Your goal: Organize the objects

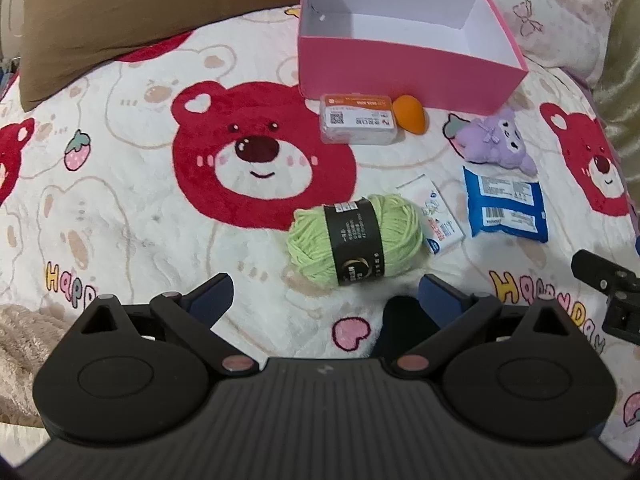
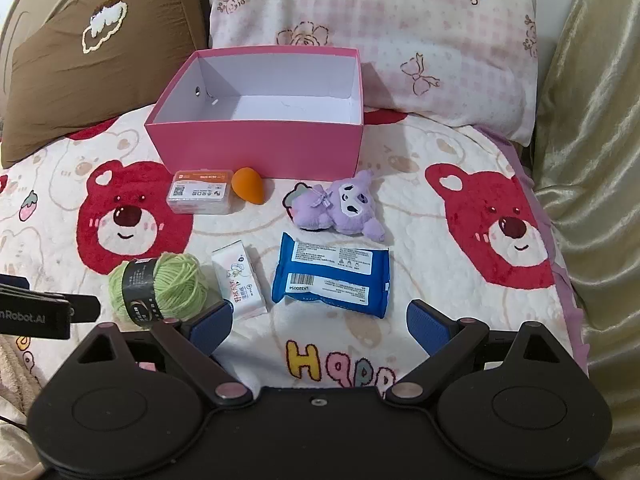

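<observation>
Approaching: the left gripper (image 1: 324, 296) hung just short of the green yarn ball (image 1: 354, 240), jaws spread wide and holding nothing; the yarn was judged the first pick.
Right gripper: the right gripper (image 2: 320, 320) hovered near the blue wipes pack (image 2: 332, 276), jaws likewise wide apart and empty.
Grasp advice: the yarn would likely compress, so the fingers should have closed across the black paper band, where the ball is firmest, and lifted straight up before travelling.
Destination: the pink box (image 2: 256, 148) stood open and empty toward the far edge of the bed, against the pillows.
Other items: a clear plastic case (image 2: 200, 196) and an orange sponge (image 2: 248, 190) lay just beside the box's near wall; a purple plush (image 2: 344, 208) lay further right; a white tissue packet (image 2: 240, 280) lay between yarn and wipes.
Surface: a soft fleece blanket (image 2: 440, 280) with red bears; objects could sink or roll on it.
Room: a brown pillow (image 2: 80, 60) and a pink checked pillow (image 2: 400, 40) lined the far edge; gold fabric (image 2: 592, 120) bordered the right edge.
</observation>
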The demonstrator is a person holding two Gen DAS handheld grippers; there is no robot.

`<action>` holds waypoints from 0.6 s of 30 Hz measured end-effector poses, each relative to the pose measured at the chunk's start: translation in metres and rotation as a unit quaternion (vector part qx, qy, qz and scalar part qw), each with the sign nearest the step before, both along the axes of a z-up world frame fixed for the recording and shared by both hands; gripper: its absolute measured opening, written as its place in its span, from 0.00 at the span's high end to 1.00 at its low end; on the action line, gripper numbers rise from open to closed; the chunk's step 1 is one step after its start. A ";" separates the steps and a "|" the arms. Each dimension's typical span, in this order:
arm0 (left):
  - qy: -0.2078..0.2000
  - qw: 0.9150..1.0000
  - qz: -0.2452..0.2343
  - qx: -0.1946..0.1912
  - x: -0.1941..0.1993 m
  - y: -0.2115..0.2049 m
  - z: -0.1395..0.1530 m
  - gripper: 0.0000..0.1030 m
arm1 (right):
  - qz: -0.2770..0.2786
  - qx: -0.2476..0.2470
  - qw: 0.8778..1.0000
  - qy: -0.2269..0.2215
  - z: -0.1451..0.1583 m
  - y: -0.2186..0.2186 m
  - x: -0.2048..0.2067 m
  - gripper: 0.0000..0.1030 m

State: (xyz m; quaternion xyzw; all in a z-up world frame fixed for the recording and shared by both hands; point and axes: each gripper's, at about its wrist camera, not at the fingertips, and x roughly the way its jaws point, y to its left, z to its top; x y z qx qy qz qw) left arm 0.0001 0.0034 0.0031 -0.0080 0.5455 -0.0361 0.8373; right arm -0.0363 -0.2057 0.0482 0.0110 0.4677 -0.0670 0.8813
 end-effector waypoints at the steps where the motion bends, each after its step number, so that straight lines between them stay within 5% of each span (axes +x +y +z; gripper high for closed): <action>1: -0.003 1.000 0.004 0.003 0.000 0.001 0.001 0.03 | 0.000 0.000 1.000 0.000 0.000 0.000 0.000 0.06; 18: -0.011 1.000 0.021 0.018 -0.002 0.004 -0.002 0.02 | 0.000 0.003 1.000 0.011 -0.008 0.002 0.004 0.06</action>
